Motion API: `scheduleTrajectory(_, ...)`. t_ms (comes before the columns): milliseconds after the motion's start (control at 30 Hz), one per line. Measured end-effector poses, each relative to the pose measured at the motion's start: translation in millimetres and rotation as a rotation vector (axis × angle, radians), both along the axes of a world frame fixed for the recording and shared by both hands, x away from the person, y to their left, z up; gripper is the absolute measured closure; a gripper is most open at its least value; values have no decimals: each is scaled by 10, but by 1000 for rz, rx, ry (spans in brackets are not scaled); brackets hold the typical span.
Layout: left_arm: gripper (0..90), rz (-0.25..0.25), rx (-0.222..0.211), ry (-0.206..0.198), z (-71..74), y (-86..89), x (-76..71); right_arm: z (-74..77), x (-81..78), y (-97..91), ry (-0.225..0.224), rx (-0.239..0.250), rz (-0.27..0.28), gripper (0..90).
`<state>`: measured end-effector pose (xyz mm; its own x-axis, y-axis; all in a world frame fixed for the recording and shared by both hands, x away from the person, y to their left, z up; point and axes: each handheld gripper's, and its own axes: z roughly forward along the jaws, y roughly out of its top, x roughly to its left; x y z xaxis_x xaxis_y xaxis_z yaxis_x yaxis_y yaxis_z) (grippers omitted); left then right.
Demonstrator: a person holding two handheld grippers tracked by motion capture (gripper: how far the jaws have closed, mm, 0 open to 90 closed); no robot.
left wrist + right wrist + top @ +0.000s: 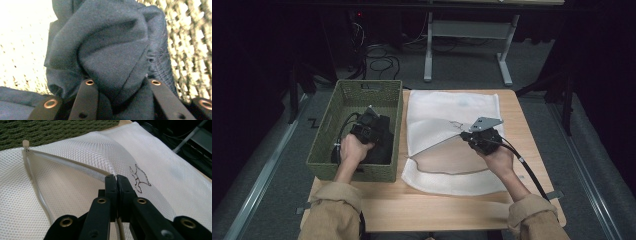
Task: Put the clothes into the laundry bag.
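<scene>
Wooden table (437, 207), person's forearms in tan sleeves coming in from the near edge. Green woven basket (324, 135) sits at the left side of the table, white mesh laundry bag (447, 107) lies flat just right of it, touching or nearly touching the basket wall.

Left gripper (371, 131) is down inside the basket, jaws clamped on a dark blue-grey garment (384, 145). In the left gripper view the garment (110, 47) bunches up between the two black jaws, folds and a stitched seam visible, basket weave (192, 42) behind it at right and a bright washed-out basket wall at left. Cloth is pinched, hanging from the jaws; more of it lies lower left.

Right gripper (477, 136) sits over the middle of the bag, jaws pressed tight together on the upper edge of the bag's opening, lifting that mesh layer so the mouth gapes toward the near left. In the right gripper view the closed jaws pinch the mesh rim beside the zipper track (32, 182); zipper end tab (25, 143) at far left, small black logo (140, 178) printed on the bag (175, 177) just right of the jaws. Table wood shows through the open mouth in the high view.
</scene>
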<state>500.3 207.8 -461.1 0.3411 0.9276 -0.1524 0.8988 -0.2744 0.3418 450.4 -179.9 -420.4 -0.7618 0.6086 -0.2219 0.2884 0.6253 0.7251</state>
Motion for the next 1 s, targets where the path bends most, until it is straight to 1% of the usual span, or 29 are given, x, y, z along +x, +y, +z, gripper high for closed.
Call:
scheduleTrajectory(33,741,2,-4,-11,19,2,-9,0,-1,-1,-1,-2,1,890)
scheduleTrajectory(67,741,3,-6,-32,40,6,-21,-1,1,-3,-1,-4,1,891)
scheduleTrajectory(133,741,17,-26,-58,93,25,-43,-3,9,-7,3,5,-2,890)
scheduleTrajectory(167,740,24,-29,-82,135,30,-67,-3,11,-7,2,6,-4,891)
scheduleTrajectory(233,740,20,-21,-125,201,24,-115,-6,12,-2,0,2,-1,891)
scheduleTrajectory(267,740,18,-23,-144,230,28,-135,-10,8,2,7,4,-6,890)
scheduleTrajectory(400,741,27,-27,-204,313,41,-201,-21,18,11,4,5,-1,891)
scheduleTrajectory(467,741,36,-38,-228,354,57,-227,-20,21,13,3,3,1,891)
scheduleTrajectory(500,742,47,-58,-244,374,66,-241,-17,25,12,3,2,2,891)
scheduleTrajectory(600,742,55,-94,-266,432,95,-272,-11,37,11,1,10,-3,891)
scheduleTrajectory(633,742,54,-100,-272,446,97,-280,-7,38,10,6,10,-4,891)
scheduleTrajectory(667,742,51,-101,-275,469,99,-289,-8,39,11,7,11,-4,891)
scheduleTrajectory(733,743,50,-101,-293,515,93,-308,-8,47,9,3,2,3,891)
scheduleTrajectory(767,743,46,-109,-298,546,87,-317,-8,46,10,3,0,3,891)
scheduleTrajectory(900,743,35,-108,-330,651,53,-353,-6,45,8,5,7,2,890)
scheduleTrajectory(967,743,30,-114,-351,723,50,-381,0,44,3,3,5,1,891)
scheduleTrajectory(1000,743,30,-129,-364,754,54,-402,0,44,2,2,7,1,891)
